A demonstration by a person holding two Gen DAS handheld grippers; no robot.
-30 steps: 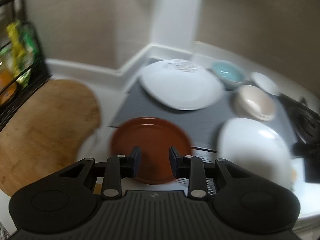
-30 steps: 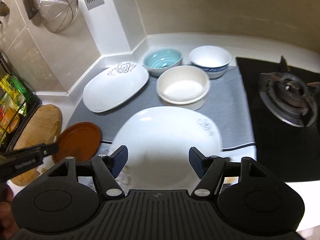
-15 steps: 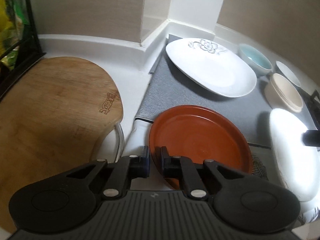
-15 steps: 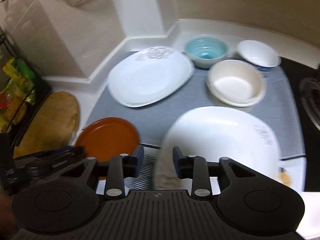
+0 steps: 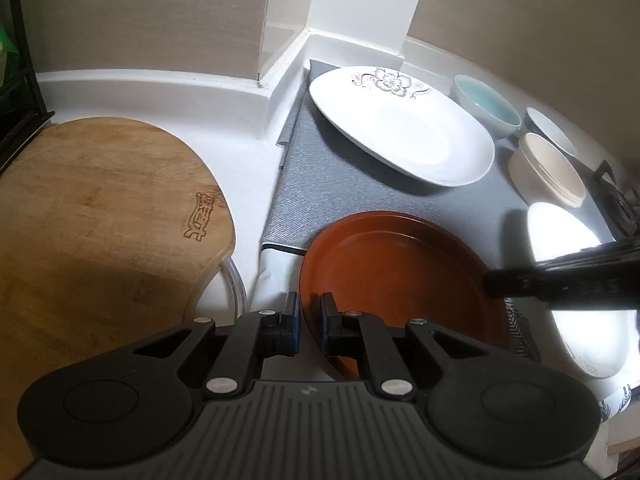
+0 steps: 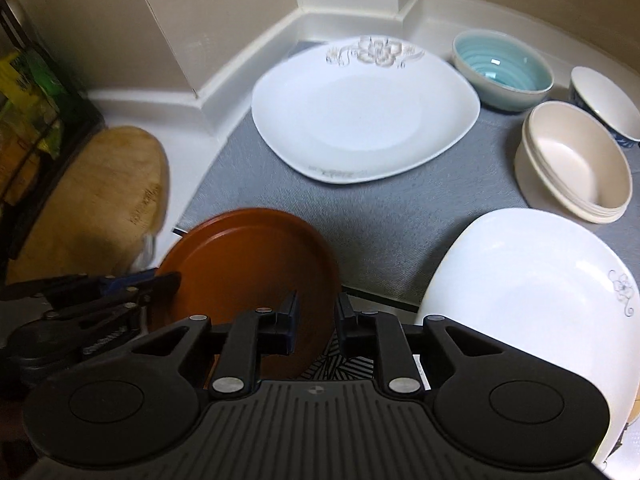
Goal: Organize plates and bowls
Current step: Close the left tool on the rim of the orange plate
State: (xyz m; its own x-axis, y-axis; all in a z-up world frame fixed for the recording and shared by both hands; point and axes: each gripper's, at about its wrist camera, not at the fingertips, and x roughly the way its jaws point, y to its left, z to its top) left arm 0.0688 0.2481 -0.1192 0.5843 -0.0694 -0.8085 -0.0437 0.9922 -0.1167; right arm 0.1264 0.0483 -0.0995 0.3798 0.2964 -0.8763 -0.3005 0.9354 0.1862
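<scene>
Already both grippers converge on the brown plate (image 5: 396,276), which lies at the near edge of the grey mat (image 6: 400,216), half off it, beside the wooden cutting board (image 5: 100,220). The left gripper (image 5: 310,320) has its jaws pinched on the plate's near-left rim. The right gripper (image 6: 316,324) has just been closing, and its jaws now straddle the plate's right rim, though whether the pads press it cannot be told.

One risk stands out: a thin-rim pinch from two sides could let the plate tilt or slip if either hand lifts first, and a swing right would strike the near white plate (image 6: 532,300).

By count, largest first: two white square plates, the flowered far one (image 6: 360,112) and the near one; one brown plate; one stack of cream bowls (image 6: 576,160); one blue bowl (image 6: 502,66); one white bowl with a blue outside (image 6: 608,100).
</scene>
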